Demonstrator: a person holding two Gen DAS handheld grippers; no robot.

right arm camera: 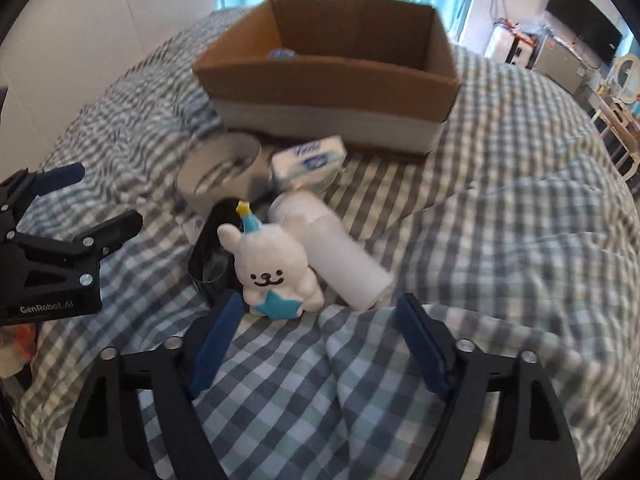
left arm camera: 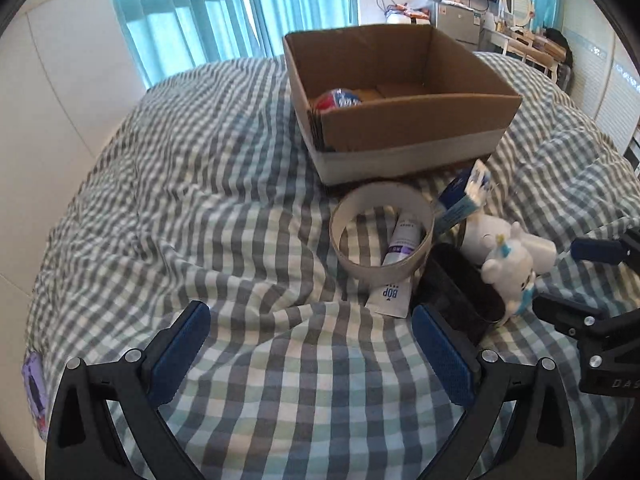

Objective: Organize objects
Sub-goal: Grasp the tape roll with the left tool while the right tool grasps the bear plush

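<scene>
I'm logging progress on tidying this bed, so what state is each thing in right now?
cardboard box: open-topped, on the bed, nearly empty.
red and blue ball: already inside the box.
tape roll: lying flat over a tube.
tube: lying down, partly inside the roll.
plush bear: upright, unheld.
white bottle: on its side.
tissue pack: tilted, before the box.
left gripper: open, empty.
right gripper: open, empty.
</scene>
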